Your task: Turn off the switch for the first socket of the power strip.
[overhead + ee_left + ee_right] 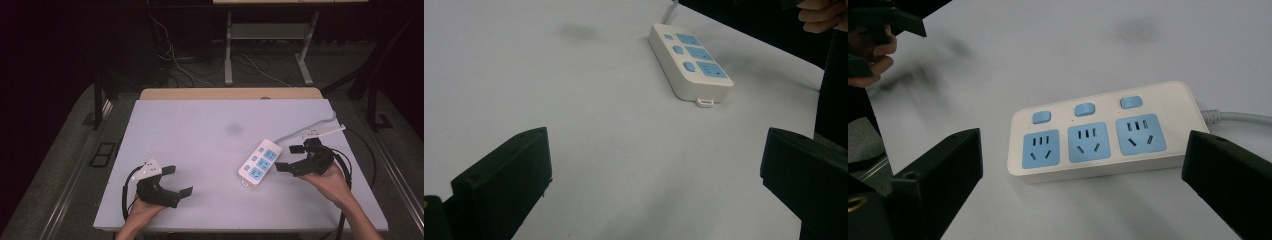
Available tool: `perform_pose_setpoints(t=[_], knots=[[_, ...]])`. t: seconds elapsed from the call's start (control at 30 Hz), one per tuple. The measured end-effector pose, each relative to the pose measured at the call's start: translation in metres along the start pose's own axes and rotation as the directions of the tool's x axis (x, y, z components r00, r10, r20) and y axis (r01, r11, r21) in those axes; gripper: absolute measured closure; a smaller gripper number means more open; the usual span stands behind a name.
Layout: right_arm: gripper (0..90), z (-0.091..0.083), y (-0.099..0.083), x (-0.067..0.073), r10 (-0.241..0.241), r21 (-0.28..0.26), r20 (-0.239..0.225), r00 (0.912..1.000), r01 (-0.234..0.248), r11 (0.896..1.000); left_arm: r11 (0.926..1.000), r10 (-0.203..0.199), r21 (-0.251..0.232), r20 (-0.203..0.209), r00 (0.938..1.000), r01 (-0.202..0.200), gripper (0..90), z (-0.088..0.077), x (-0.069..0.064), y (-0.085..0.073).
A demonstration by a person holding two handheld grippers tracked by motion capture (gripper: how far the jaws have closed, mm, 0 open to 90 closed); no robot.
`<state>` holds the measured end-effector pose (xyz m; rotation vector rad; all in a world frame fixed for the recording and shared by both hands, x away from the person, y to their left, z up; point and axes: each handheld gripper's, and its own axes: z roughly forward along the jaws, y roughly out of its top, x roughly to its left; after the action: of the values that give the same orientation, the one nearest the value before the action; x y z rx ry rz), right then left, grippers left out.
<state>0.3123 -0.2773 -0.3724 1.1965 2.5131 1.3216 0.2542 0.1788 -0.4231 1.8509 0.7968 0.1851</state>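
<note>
A white power strip (260, 162) with three blue sockets and three blue switches lies flat on the right half of the white table (200, 135). Its grey cable (310, 129) runs off to the far right edge. My right gripper (289, 157) stands open just right of the strip, with its jaws pointed at the strip's long side (1098, 137). My left gripper (177, 180) is open near the front left of the table and holds nothing. In the left gripper view the strip (689, 62) lies well ahead, to the right.
A wooden board (230, 93) edges the table's far side. A faint dark smudge (234, 128) marks the table's middle. Beyond the table stand desk legs (229, 50) and loose cables (175, 60) on the floor. A white tag (322, 132) lies by the right gripper.
</note>
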Motion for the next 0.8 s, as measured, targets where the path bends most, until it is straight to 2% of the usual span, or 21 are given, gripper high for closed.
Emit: perform_pose_setpoints(t=[0.37, 0.8], knots=[[2.8, 0.006, 0.013, -0.004, -0.002, 0.025, 0.003, 1.0, 0.002, 1.0, 1.0, -0.001, 0.001, 0.0, 1.0, 0.001, 0.0, 0.0, 0.0, 0.0], [2.8, 0.026, 0.028, -0.009, -0.007, 0.072, 0.013, 0.9999, 0.006, 0.997, 1.0, -0.001, 0.004, 0.004, 1.0, 0.001, 0.0, 0.001, 0.0, 0.0]])
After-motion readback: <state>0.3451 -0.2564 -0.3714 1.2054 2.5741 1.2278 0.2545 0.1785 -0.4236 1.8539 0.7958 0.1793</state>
